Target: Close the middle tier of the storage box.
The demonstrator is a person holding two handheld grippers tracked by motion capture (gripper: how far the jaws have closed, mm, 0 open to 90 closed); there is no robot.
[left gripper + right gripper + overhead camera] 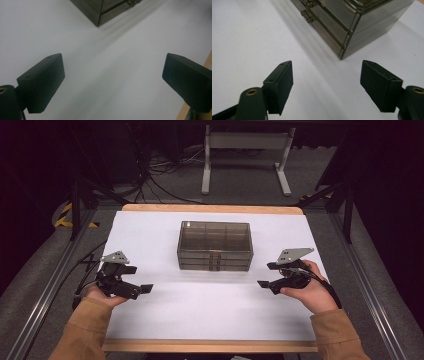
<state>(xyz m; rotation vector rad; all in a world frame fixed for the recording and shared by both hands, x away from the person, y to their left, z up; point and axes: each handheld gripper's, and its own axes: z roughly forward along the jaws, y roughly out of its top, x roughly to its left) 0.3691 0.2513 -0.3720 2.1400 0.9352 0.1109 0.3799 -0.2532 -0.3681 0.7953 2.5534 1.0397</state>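
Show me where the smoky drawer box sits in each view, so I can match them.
High view: drawer box at the table's centre, between both hand-held grippers.
Left gripper view: its corner at top centre.
Right gripper view: upper right.
Shared landmark: the white table surface.
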